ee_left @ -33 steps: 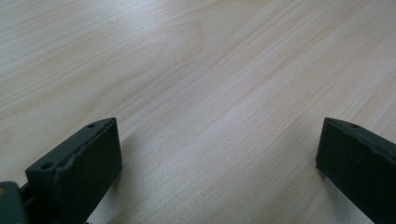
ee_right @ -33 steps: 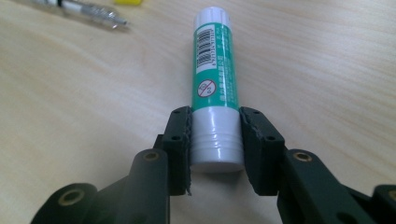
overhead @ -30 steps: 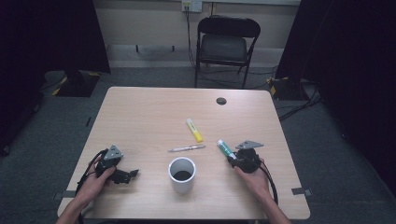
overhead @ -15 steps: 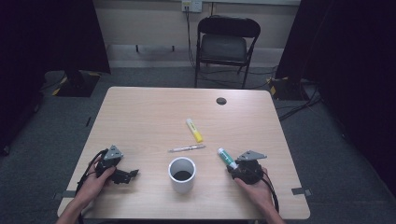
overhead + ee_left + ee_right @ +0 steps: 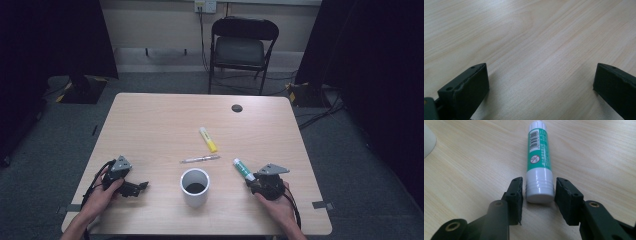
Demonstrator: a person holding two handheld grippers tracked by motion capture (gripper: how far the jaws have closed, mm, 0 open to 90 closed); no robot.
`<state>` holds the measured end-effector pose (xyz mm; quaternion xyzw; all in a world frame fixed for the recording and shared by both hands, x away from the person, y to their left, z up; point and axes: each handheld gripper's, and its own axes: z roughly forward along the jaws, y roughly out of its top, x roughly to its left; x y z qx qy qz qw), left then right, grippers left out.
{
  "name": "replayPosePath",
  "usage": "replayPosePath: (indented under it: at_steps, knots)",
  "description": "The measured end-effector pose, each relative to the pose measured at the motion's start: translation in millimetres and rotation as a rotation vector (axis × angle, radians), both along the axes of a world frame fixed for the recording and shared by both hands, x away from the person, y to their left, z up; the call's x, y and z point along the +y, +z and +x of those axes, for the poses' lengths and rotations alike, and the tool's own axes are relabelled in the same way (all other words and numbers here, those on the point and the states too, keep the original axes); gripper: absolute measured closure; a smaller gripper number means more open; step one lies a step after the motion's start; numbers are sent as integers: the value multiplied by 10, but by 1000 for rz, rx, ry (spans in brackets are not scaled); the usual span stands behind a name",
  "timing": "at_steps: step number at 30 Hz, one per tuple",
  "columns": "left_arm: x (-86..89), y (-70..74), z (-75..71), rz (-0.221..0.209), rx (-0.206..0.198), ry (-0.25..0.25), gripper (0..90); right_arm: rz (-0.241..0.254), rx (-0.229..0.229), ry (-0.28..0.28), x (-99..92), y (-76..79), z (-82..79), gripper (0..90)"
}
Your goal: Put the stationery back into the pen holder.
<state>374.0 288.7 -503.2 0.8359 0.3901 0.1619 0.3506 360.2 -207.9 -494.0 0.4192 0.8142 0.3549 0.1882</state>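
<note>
Glue stick point(image 5: 539, 162): light, rigid, smooth plastic; likely rolls on desk point(image 5: 469, 165).
Hold: ribbed cap end.
Right gripper point(image 5: 538, 192): fingers point(image 5: 515, 192) just closing, flanking cap, apparently not yet pinching.
Left gripper point(image 5: 540, 82): fingers spread, empty.

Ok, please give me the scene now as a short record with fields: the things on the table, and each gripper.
table: light wood
cup: white, upright, near front edge
glue stick: green and white, lying flat
highlighter: yellow, mid-table
pen: lying beside highlighter
right gripper: jaws either side of glue stick's end, narrow gaps visible, have just closed a little
left gripper: open over bare table
</note>
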Motion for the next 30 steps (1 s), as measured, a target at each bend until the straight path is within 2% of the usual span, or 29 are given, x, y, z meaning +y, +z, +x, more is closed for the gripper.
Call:
replayPosePath:
  at_steps: [7,10,17,22,30]
  knots:
    - [0,0,0,0,0,0,0,2,-8,-3,21,-6,18,596]
    - [0,0,0,0,0,0,0,3,-10,10,37,-5,19,643]
    - [0,0,1,0,0,-1,0,-2,0,8,46,10,33,653]
    - [0,0,1,0,0,0,0,26,8,22,21,40,26,653]
    - [0,0,1,0,0,-1,0,75,-36,18,-23,149,-18,655]
